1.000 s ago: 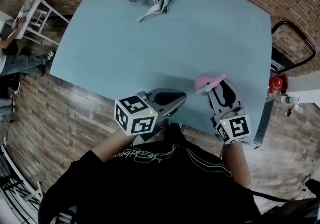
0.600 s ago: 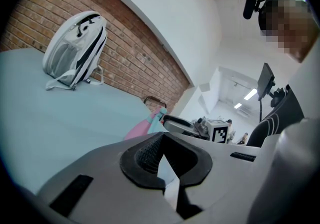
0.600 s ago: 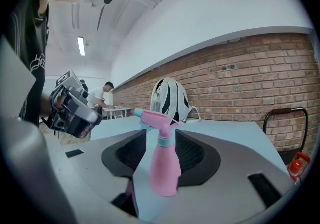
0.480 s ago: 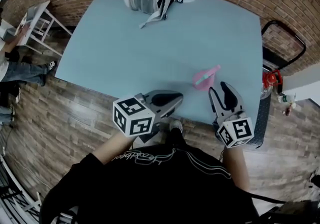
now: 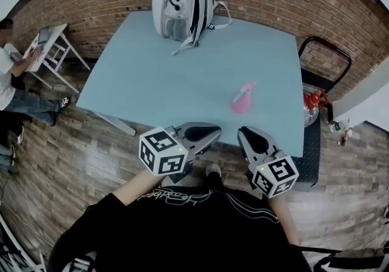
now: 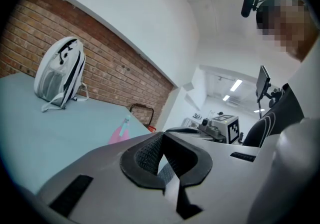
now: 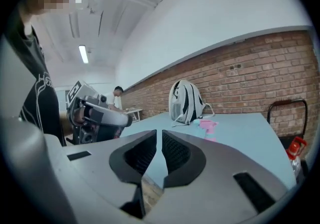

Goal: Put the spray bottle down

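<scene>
The spray bottle (image 5: 243,97) lies lengthwise on the worktop (image 5: 164,76), ahead of the nearer right tongs (image 5: 247,133), empty and closing; the left tongs (image 5: 214,132) are pinched together.

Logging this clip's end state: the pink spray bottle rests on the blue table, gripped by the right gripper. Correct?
Not gripped. The spray bottle rests on the blue table, apart from the right gripper, whose jaws are closing with nothing between them; the head view shows it.

black top (image 5: 182,228), white line print
</scene>
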Tool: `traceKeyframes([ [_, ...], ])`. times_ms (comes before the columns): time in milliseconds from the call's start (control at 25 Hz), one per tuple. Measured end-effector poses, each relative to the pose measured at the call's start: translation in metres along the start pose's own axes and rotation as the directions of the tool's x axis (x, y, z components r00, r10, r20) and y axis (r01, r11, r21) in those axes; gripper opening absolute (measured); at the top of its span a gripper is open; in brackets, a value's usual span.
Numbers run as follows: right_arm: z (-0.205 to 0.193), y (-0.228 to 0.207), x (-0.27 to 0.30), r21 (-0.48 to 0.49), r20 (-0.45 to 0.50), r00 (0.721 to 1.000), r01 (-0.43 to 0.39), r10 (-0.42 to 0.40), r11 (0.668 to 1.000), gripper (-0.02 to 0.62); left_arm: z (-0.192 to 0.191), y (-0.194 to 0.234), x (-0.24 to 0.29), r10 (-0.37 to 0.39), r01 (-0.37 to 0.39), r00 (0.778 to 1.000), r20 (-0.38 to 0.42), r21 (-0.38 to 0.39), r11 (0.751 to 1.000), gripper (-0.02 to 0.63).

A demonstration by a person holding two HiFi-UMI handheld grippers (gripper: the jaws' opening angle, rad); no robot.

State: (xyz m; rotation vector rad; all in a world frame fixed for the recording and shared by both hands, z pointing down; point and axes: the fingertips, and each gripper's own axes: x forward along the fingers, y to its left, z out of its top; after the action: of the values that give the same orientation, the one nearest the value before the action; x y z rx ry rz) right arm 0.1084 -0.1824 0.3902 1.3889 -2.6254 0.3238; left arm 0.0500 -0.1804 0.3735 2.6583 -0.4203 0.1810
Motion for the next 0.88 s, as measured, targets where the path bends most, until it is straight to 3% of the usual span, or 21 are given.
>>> traceKeyframes([
  [120, 0.005, 0.018, -0.014, 0.098, 0.021, 1.000, -0.015, 0.013, 0.995, 0.031, -0.005, -0.016, -0.014, -0.029, 0.029, 1.000, 0.001, -0.013, 1.000, 0.006],
  [280, 0.013, 0.041, -0.025, 0.145, 0.052, 0.998, -0.049, 0.041, 0.988, 0.023, -0.006, -0.029, -0.030, -0.039, 0.039, 0.999, 0.014, -0.009, 0.999, 0.008],
  [880, 0.006, 0.081, -0.046, 0.124, 0.035, 0.999, -0.014, 0.010, 0.992, 0.014, -0.010, -0.072, -0.061, -0.125, 0.124, 0.991, 0.036, 0.023, 0.992, 0.006],
])
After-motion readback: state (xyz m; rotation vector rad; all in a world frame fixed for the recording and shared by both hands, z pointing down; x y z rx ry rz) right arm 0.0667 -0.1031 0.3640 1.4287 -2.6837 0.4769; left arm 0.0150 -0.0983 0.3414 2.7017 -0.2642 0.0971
